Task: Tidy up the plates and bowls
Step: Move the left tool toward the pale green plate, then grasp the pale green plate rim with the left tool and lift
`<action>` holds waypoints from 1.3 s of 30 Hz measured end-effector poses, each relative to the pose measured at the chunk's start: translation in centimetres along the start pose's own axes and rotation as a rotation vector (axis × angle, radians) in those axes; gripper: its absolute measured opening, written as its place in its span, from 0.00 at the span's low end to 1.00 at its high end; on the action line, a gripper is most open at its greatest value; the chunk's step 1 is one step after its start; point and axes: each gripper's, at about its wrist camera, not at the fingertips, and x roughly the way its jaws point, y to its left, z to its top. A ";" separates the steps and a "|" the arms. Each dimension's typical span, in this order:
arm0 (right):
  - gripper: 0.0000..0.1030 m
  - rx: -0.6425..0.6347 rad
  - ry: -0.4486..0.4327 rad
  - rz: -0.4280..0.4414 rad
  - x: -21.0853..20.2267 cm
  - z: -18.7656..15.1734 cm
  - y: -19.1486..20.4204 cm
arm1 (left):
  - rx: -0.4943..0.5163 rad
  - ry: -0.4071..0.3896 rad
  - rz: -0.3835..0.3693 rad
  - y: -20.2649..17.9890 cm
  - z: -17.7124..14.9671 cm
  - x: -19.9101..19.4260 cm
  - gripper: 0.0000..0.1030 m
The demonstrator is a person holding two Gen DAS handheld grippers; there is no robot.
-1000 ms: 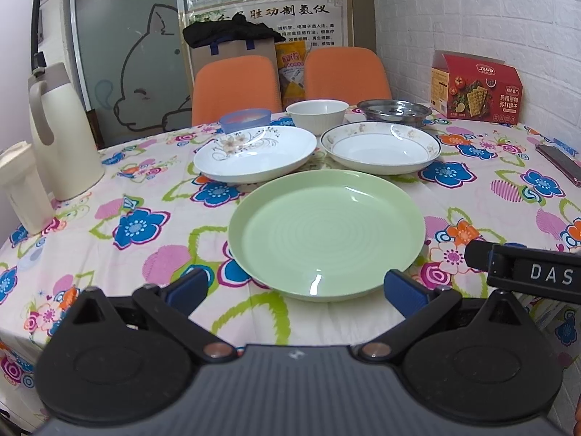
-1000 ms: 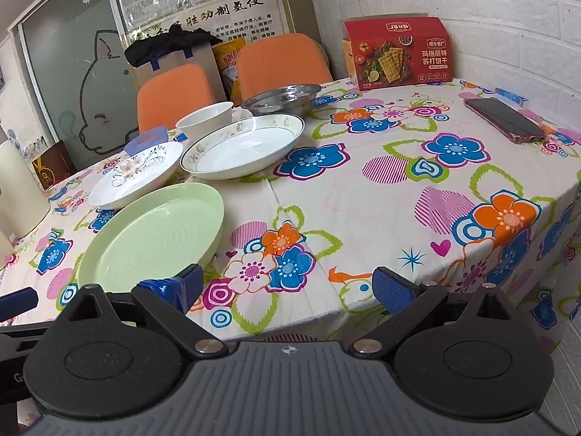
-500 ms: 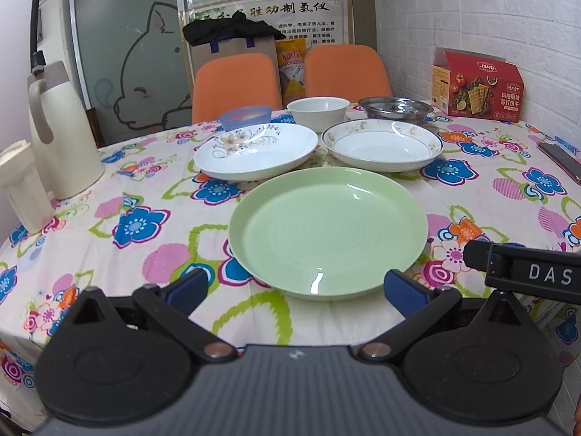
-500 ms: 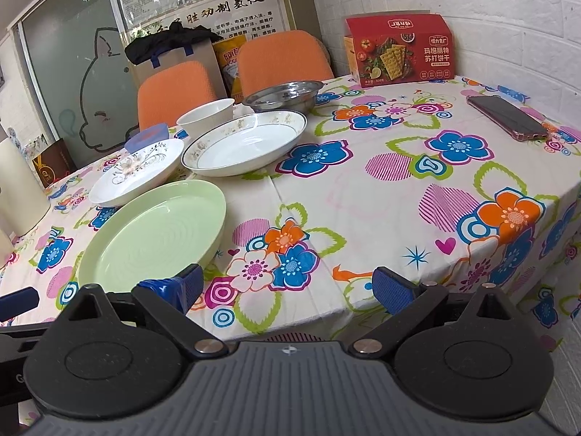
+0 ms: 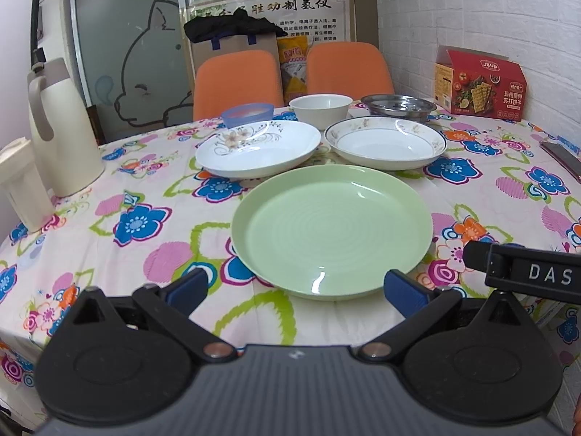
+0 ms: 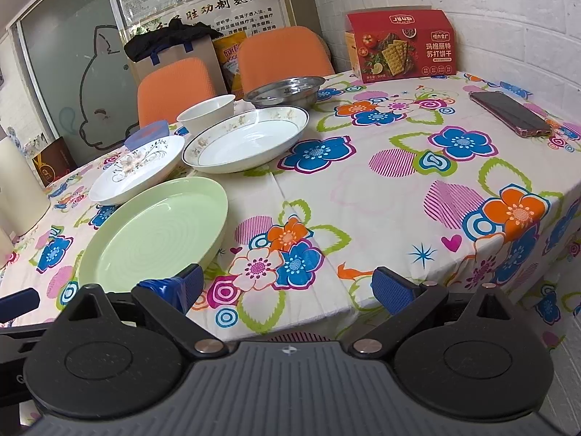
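Looking along the left gripper (image 5: pixel 296 289), its blue-padded fingers stand wide apart and hold nothing, flanking the near rim of a round pale green plate (image 5: pixel 332 230) on the flowered tablecloth (image 5: pixel 138 218). Behind it lie a white floral-patterned plate (image 5: pixel 258 148) and a white gold-rimmed plate (image 5: pixel 385 142); farther back stand a white bowl (image 5: pixel 321 106), a blue plastic bowl (image 5: pixel 247 113) and a steel dish (image 5: pixel 398 104). "DAS" reads on the black bar (image 5: pixel 526 271) at right. A cream thermos jug (image 5: pixel 60 127) stands left.

From the right wrist view, the right gripper (image 6: pixel 287 287) is likewise spread wide and empty, over tablecloth beside the green plate (image 6: pixel 154 230). A red cracker box (image 6: pixel 401 45) with Chinese print and a phone (image 6: pixel 510 112) lie beyond.
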 end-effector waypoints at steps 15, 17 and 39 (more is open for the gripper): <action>0.85 -0.063 -0.039 0.010 0.8 1.8 1.6 | -0.145 -0.004 -0.033 7.3 1.8 -0.3 1.00; 0.85 -0.095 -0.033 0.047 2.0 2.3 2.5 | -0.192 0.015 -0.060 8.9 2.6 1.0 1.00; 0.86 -0.354 -0.034 0.159 8.4 2.2 5.7 | -0.110 0.175 -0.063 7.0 4.6 11.2 1.00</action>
